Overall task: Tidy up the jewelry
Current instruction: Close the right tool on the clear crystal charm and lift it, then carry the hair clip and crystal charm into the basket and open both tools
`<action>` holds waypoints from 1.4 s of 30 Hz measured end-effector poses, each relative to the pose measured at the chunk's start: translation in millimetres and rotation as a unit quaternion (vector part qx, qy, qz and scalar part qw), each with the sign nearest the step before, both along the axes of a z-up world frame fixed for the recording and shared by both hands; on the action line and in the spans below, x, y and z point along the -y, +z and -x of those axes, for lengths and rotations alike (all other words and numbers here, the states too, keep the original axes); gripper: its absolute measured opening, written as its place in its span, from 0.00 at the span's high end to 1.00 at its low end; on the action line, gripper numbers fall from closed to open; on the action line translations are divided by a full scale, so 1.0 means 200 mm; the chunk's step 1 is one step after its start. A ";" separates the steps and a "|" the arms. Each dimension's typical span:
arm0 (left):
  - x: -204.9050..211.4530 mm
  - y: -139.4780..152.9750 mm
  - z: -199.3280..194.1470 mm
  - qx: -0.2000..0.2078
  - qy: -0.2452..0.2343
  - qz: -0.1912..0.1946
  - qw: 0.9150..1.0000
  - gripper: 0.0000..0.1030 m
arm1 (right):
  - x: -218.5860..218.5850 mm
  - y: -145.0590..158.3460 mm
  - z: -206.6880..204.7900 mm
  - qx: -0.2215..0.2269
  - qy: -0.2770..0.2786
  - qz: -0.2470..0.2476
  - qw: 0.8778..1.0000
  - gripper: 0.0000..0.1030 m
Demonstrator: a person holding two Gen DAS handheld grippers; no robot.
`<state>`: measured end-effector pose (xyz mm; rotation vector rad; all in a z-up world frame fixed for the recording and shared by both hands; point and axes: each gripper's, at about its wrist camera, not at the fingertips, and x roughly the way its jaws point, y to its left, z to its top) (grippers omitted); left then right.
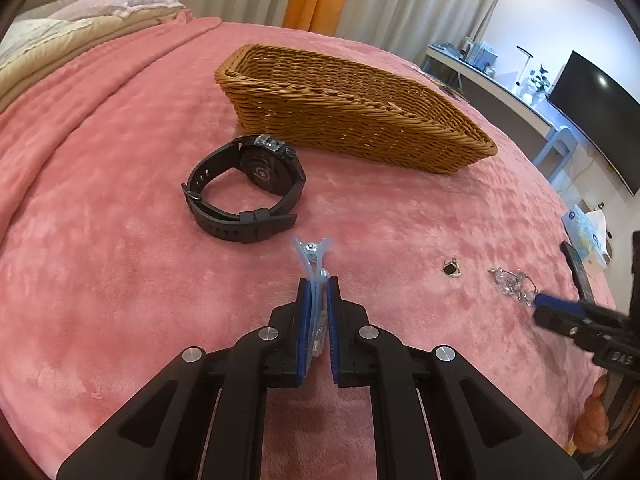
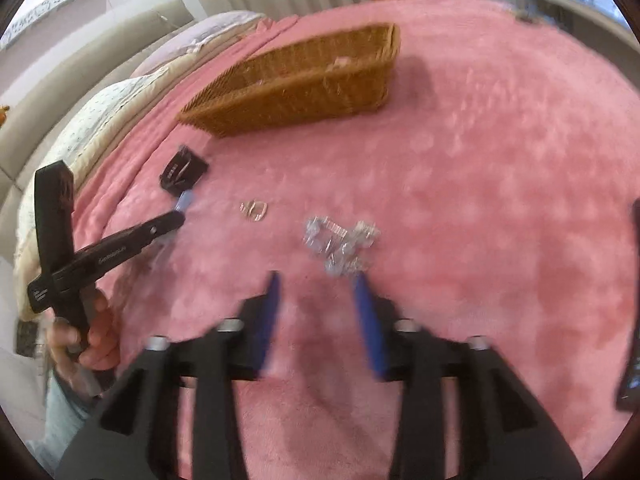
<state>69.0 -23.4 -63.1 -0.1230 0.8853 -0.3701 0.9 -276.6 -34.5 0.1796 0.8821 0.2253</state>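
Note:
My left gripper (image 1: pixel 318 280) is shut on a pale blue hair clip (image 1: pixel 314 258), held just above the pink blanket. A black watch (image 1: pixel 246 190) lies ahead of it, in front of the wicker basket (image 1: pixel 360 124). A small ring (image 1: pixel 453 268) and a silver crystal piece (image 1: pixel 510 284) lie to the right. My right gripper (image 2: pixel 318 280) is open, its blue pads just short of the crystal piece (image 2: pixel 340 242). The ring (image 2: pixel 254 209) lies left of that, the watch (image 2: pixel 182 174) farther left, the basket (image 2: pixel 304 88) behind. The left gripper (image 2: pixel 172 222) shows at the left.
The pink blanket (image 1: pixel 120 280) covers the whole bed. Pillows (image 1: pixel 80 24) lie at the back left. A desk with a monitor (image 1: pixel 596 116) stands beyond the bed's right edge. A dark object (image 2: pixel 632 320) sits at the right edge of the right wrist view.

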 end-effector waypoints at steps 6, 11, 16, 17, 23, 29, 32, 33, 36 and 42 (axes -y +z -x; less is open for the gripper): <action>0.00 0.00 0.00 0.003 -0.005 -0.002 1.000 0.94 | -0.03 -0.05 -0.12 -0.013 -0.011 0.025 1.000 0.50; 0.02 0.01 0.01 0.010 -0.013 -0.010 1.000 0.94 | -0.12 -0.09 -0.14 -0.011 -0.014 0.093 0.996 0.65; 0.05 0.02 0.04 0.019 -0.031 -0.012 0.999 0.94 | -0.15 -0.07 -0.10 0.005 0.007 0.092 0.996 0.84; 0.05 0.02 0.05 0.021 -0.033 -0.012 0.999 0.94 | -0.15 -0.06 -0.09 0.011 0.008 0.088 0.996 0.84; 0.06 0.08 0.09 0.045 -0.052 -0.003 0.998 0.94 | -0.15 0.05 -0.04 0.036 0.012 0.071 0.997 0.84; 0.02 0.17 0.11 0.061 -0.049 0.020 0.997 0.94 | -0.15 0.23 -0.03 0.065 0.021 0.043 0.997 0.84; 0.01 0.26 0.11 0.078 -0.049 0.025 0.995 0.94 | -0.14 0.34 -0.04 0.085 0.023 0.035 0.995 0.84; 0.01 0.31 0.10 0.087 -0.049 0.029 0.995 0.94 | -0.13 0.37 -0.05 0.092 0.022 0.034 0.995 0.84; 0.00 0.41 0.08 0.110 -0.050 0.030 0.992 0.94 | -0.13 0.50 -0.09 0.119 0.022 0.031 0.992 0.84; 0.03 0.66 -0.10 0.149 -0.045 0.024 0.988 0.94 | -0.15 0.71 -0.32 0.167 0.019 0.038 0.985 0.84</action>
